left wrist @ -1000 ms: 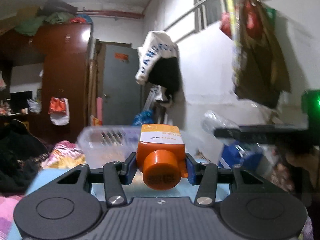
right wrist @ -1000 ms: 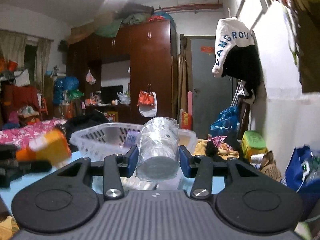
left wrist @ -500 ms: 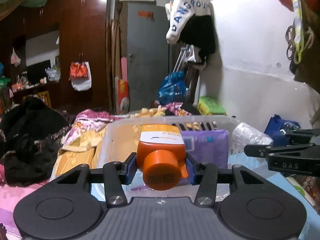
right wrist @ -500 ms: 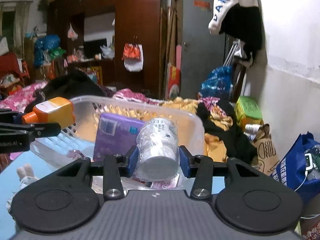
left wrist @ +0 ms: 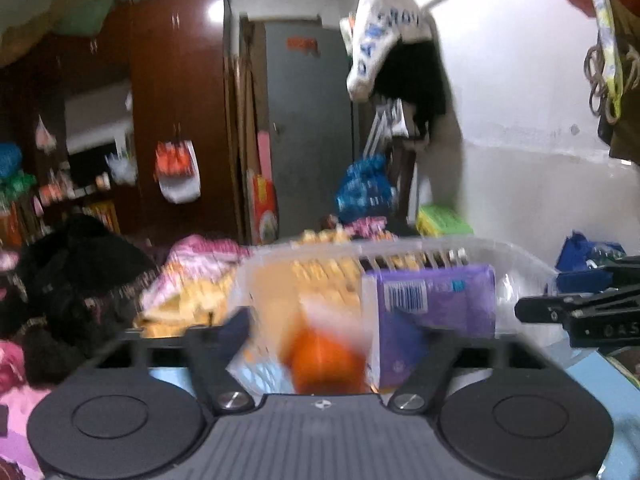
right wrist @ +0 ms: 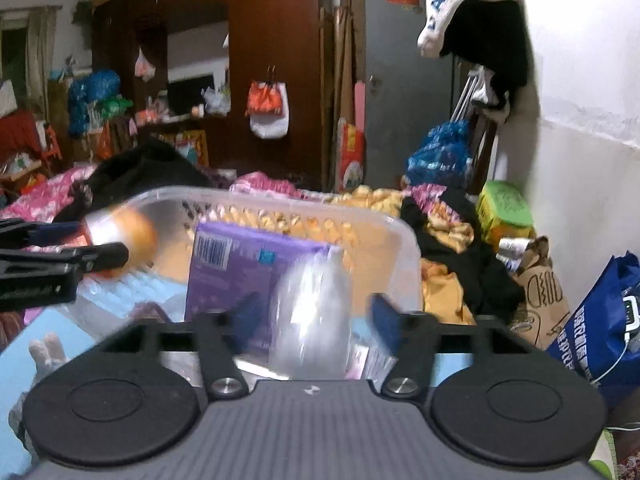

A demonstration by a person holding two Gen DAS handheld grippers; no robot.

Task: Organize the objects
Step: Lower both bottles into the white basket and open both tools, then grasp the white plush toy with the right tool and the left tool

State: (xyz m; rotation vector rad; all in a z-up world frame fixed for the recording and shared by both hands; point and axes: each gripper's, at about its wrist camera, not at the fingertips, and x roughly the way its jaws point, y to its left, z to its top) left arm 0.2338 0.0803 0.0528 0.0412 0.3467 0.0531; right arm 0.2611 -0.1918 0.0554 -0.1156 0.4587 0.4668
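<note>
My left gripper (left wrist: 326, 334) stands open at the near rim of a clear plastic basket (left wrist: 520, 256). The orange bottle (left wrist: 326, 354) is a blur between its spread fingers, free of the pads and falling. My right gripper (right wrist: 312, 320) is open too. The clear plastic bottle (right wrist: 310, 320) is blurred between its fingers, loose, over the same basket (right wrist: 404, 240). A purple packet (left wrist: 436, 300) stands inside the basket, and also shows in the right wrist view (right wrist: 244, 272). The left gripper with the orange bottle (right wrist: 132, 236) shows at the left of the right wrist view.
The basket sits on a light blue table (right wrist: 24, 356). Behind it lie heaps of clothes and bedding (left wrist: 80, 280). A blue bag (right wrist: 596, 320) and a brown paper bag (right wrist: 540, 292) stand at the right by the white wall. A dark wardrobe (right wrist: 272, 60) fills the back.
Both grippers have opened. The orange bottle and the clear bottle have left the pads and drop, blurred, toward the basket. Both grippers have moved closer to the basket.
</note>
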